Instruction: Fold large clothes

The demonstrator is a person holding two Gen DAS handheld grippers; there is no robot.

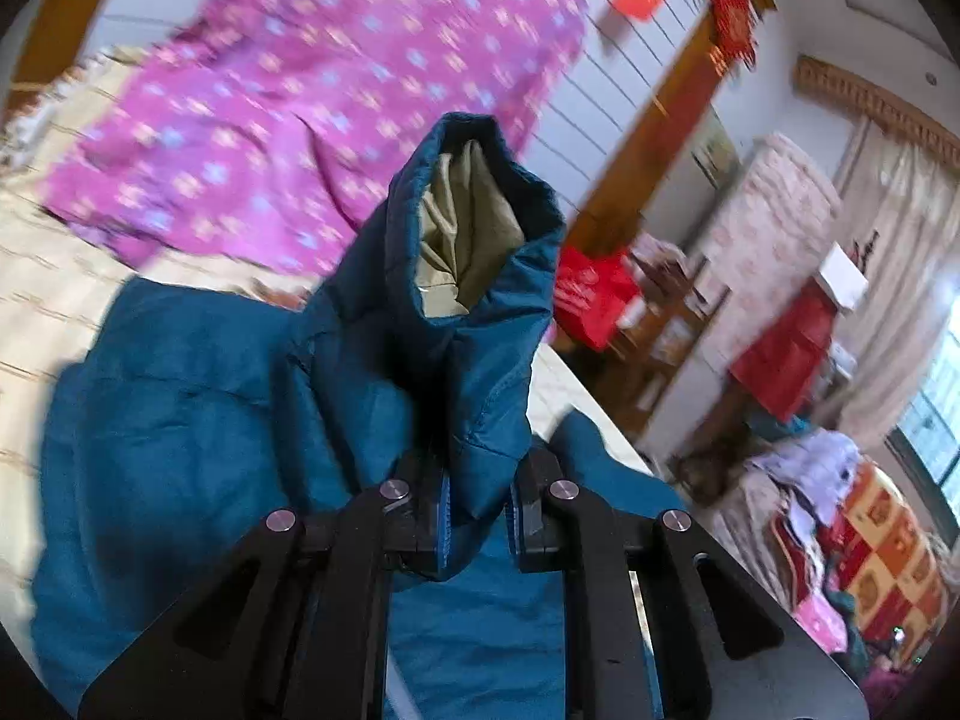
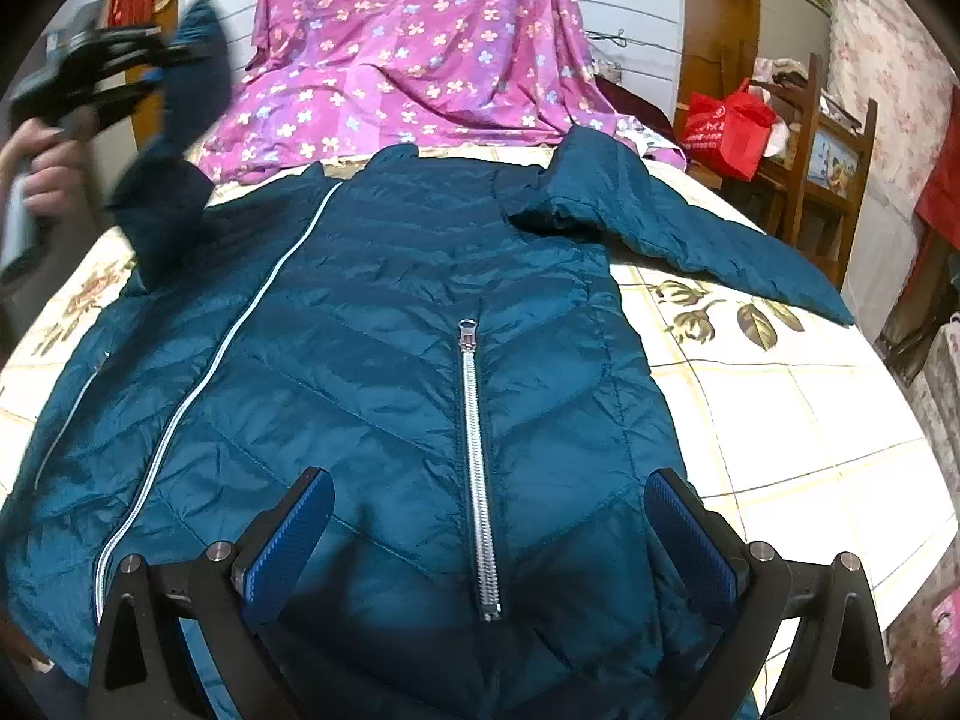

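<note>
A teal quilted jacket [image 2: 372, 360] lies front-up on the bed, with a silver zipper [image 2: 477, 456] down its middle. Its right sleeve [image 2: 708, 234] is spread out to the right. My left gripper [image 1: 477, 516] is shut on the left sleeve [image 1: 456, 312] and holds it up off the bed, so the cuff and its olive lining [image 1: 462, 240] face the camera. The same gripper [image 2: 174, 57] shows at the far left in the right wrist view, raised with the sleeve. My right gripper [image 2: 489, 534] is open and empty above the jacket's lower hem.
The bed has a cream floral sheet [image 2: 780, 408]. A purple flowered cloth [image 2: 414, 60] lies at the far side against the wall. A red bag [image 2: 729, 126] sits on a wooden chair [image 2: 828, 180] at the right. Cluttered furniture and piled clothes [image 1: 828, 480] stand beyond the bed's edge.
</note>
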